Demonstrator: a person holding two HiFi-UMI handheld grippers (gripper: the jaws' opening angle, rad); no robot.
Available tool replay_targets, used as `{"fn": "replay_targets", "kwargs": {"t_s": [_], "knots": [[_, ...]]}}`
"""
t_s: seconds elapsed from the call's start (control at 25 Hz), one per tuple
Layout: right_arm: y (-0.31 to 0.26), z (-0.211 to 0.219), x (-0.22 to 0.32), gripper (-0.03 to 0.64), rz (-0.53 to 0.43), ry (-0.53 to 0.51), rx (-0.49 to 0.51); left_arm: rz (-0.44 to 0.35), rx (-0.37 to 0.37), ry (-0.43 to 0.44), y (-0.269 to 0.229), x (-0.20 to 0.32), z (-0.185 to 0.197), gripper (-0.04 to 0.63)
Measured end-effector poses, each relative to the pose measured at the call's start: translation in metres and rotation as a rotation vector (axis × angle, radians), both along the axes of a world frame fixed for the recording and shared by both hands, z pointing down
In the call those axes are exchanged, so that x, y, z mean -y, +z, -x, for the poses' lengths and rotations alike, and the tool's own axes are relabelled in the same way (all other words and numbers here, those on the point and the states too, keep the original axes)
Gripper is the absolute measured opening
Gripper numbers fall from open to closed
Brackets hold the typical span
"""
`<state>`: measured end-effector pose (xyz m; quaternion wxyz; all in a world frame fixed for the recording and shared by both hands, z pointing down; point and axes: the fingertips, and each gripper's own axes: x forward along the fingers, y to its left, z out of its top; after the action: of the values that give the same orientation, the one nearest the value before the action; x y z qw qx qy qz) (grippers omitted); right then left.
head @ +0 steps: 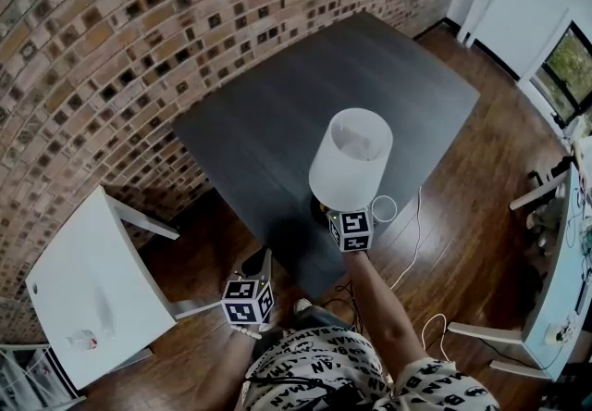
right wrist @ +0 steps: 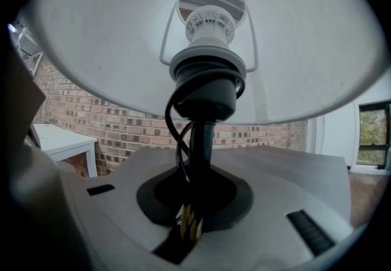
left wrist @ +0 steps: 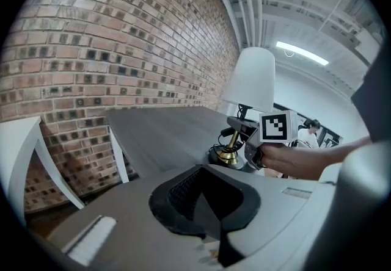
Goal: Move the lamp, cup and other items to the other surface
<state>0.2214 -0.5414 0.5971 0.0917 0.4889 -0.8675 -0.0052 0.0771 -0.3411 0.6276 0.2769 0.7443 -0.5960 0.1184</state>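
Pinching the lamp (head: pixel 350 159) by its stem, the right gripper (right wrist: pixel 192 202) has it at the dark counter's (head: pixel 277 122) near edge. I'd lift straight, keep it upright and mind the cord (right wrist: pixel 178 135). Meanwhile the left gripper (left wrist: pixel 204 202) is pressed together, empty.

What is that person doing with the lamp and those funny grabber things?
A person holds a grabber tool in each hand. The right gripper has its jaws shut on the stem of the lamp, just under its shade. The lamp's base sits on the dark table, near the front edge. A white cup stands right beside it. The left gripper hangs lower by the table's edge, jaws together with nothing in them. A small white table stands off to the left.
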Motion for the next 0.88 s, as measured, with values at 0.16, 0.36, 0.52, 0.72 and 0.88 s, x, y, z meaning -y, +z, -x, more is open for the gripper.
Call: {"fn": "replay_targets", "kwargs": {"t_s": [0.16,0.36,0.52,0.72,0.88], "knots": [[0.002,-0.004,-0.005,0.048,-0.010,0.033,0.022,0.001,0.003,0.008,0.000,-0.002,-0.001,0.002],[0.006,-0.009,-0.010,0.077,0.000,0.058,0.036,0.005,0.005,0.017,0.002,-0.006,-0.001,0.002],[0.010,-0.009,-0.013,0.110,0.022,0.060,0.037,0.002,0.000,0.024,0.002,-0.007,-0.004,0.003],[0.009,-0.013,-0.026,0.292,0.074,0.065,0.082,-0.009,-0.003,0.032,-0.003,-0.008,-0.010,0.002],[0.004,-0.020,-0.045,0.293,0.132,0.084,0.066,-0.013,-0.016,0.027,-0.008,-0.011,-0.013,0.002]]}}
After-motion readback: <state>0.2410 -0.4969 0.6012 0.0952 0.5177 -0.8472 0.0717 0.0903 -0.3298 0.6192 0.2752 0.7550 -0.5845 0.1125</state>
